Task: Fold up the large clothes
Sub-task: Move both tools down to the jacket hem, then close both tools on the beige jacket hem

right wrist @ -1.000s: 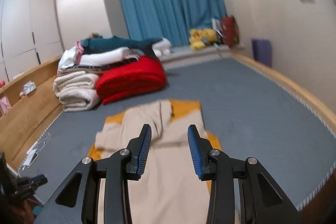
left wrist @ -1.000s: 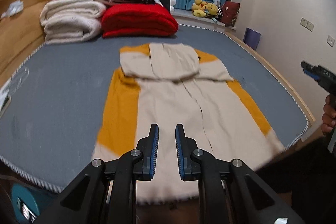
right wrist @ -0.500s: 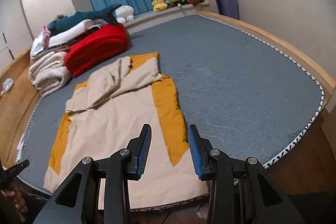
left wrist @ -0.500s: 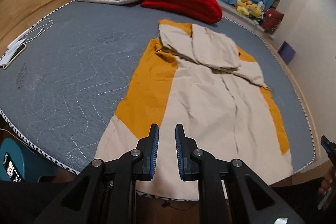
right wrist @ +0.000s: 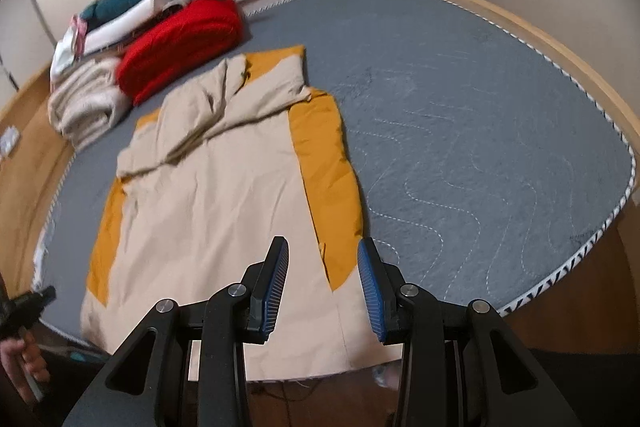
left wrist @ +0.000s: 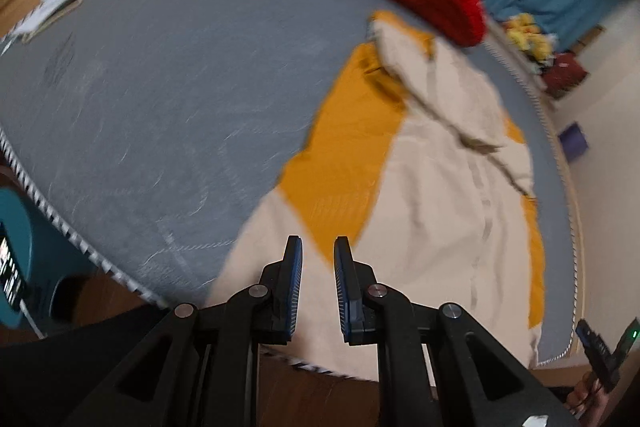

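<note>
Right wrist view suggests each empty gripper, right gripper (right wrist: 323,259) part open, left gripper (left wrist: 317,254) narrowly parted, should pinch one hem corner of the jacket (right wrist: 224,195) squarely.

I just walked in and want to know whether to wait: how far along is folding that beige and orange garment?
Early. Done: the garment lies flat on the bed, sleeves folded across its chest. In hand: nothing; the left tongs and right tongs hover empty above the near hem corners. Left: gripping the hem and folding the body up.
</note>
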`<state>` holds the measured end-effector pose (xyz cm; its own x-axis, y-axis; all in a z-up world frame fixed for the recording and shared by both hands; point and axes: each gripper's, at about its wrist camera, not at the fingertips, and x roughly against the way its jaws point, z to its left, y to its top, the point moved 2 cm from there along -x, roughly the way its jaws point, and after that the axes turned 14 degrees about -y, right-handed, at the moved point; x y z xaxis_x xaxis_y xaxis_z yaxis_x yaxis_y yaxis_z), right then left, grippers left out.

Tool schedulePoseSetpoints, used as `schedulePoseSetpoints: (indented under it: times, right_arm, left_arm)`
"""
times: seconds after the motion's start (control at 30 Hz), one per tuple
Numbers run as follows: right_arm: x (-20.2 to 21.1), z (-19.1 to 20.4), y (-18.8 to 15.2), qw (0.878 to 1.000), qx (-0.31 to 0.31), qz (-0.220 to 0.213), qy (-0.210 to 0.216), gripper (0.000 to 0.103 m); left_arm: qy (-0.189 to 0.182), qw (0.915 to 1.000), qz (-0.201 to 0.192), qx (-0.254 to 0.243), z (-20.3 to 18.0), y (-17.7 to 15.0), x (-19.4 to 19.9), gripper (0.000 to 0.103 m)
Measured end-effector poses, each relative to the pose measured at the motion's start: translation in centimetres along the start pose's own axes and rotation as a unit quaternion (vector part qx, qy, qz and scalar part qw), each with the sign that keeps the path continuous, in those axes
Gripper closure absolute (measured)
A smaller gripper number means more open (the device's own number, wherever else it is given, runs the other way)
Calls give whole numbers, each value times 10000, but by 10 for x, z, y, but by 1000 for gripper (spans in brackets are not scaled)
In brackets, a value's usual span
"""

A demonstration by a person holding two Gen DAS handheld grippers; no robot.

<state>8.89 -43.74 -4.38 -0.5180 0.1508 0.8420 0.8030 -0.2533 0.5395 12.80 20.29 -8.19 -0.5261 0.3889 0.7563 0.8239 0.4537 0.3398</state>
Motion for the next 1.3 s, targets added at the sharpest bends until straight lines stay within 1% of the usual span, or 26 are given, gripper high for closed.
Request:
schedulePoseSetpoints:
  times: [0.07,0.1,0.13,0.17,0.2,0.23,0.27,0.3,0.37,0.43,0.6,0.7,0.73,0.77,0.8,0.83,0.87,0.9,0.93,0.97,1.0,1.03,1.07,1.1,1.2,1.3]
  right_arm:
    - [-18,-1,-5,9998,14,177,-44,65]
    - [-30,-3,-9,9995,-38,313,-47,65]
    - [-40,-5,-11,9991,-108,419,-36,65]
    - [-52,-9,-14,9983,-195,551,-51,65]
    - [-64,-10,-15,9968,-215,760,-146,65]
    - [-76,-13,-15,9947,-299,976,-139,65]
    - [-83,-14,-15,9939,-342,1049,-11,65]
    - [-92,-14,-16,9928,-307,1153,-33,65]
    - [-107,-14,-23,9901,-246,1367,-187,65]
    - [-118,-15,-28,9870,-283,1569,-193,65]
    - [-129,-14,-34,9840,-182,1716,-444,65]
    - [-132,-16,-36,9823,-238,1797,-480,65]
    - [-133,-15,-36,9821,-207,1802,-504,65]
    - [-134,-12,-35,9820,-162,1801,-542,65]
    - [-133,-10,-35,9821,-112,1785,-583,65]
    - [-133,-9,-34,9822,-94,1779,-592,65]
    - [-132,-8,-34,9823,-111,1785,-559,65]
    - [-131,-8,-34,9823,-162,1804,-474,65]
    - [-129,-9,-35,9823,-208,1814,-418,65]
    - [-128,-10,-35,9823,-266,1817,-367,65]
    - [-126,-12,-35,9821,-335,1821,-347,65]
    - [-126,-14,-37,9816,-368,1834,-378,65]
    - [-126,-16,-38,9806,-402,1869,-436,65]
    - [-127,-18,-40,9794,-434,1914,-470,65]
    - [-126,-18,-41,9792,-460,1920,-457,65]
    - [-127,-14,-42,9800,-325,1904,-481,65]
  left_arm:
    - [72,9992,255,295,13,-1,-14,88]
    - [118,9987,352,354,17,-1,-21,88]
    - [249,9982,459,295,20,0,-30,85]
    - [340,9979,513,225,20,1,-35,79]
    - [528,9969,568,96,22,3,-42,75]
    - [735,9957,568,-2,25,6,-47,69]
    - [854,9947,564,-12,28,7,-51,66]
    - [913,9941,579,42,33,9,-54,65]
    - [839,9938,674,261,43,10,-61,63]
    - [756,9925,886,372,50,8,-71,63]
    - [939,9903,1016,120,51,4,-84,63]
    - [970,9906,969,-29,47,3,-86,65]
    - [966,9904,981,-106,46,2,-85,70]
    - [903,9907,1011,-135,44,1,-85,82]
    - [784,9914,1045,-99,43,2,-85,87]
    - [581,9926,1064,-29,42,1,-81,90]
    - [470,9933,1054,-11,41,0,-79,90]
    - [274,9940,1061,1,39,-2,-74,90]
    - [89,9932,1157,-13,37,-6,-74,90]
    - [53,9923,1240,-48,35,-9,-74,90]
    - [154,9910,1320,-172,34,-12,-77,90]
    - [359,9904,1304,-269,34,-13,-77,90]
    - [441,9904,1287,-246,36,-13,-78,90]
    - [505,9908,1251,-108,41,-12,-78,90]
    - [489,9919,1151,235,52,-9,-74,89]
    - [562,9909,1222,14,46,-12,-77,89]
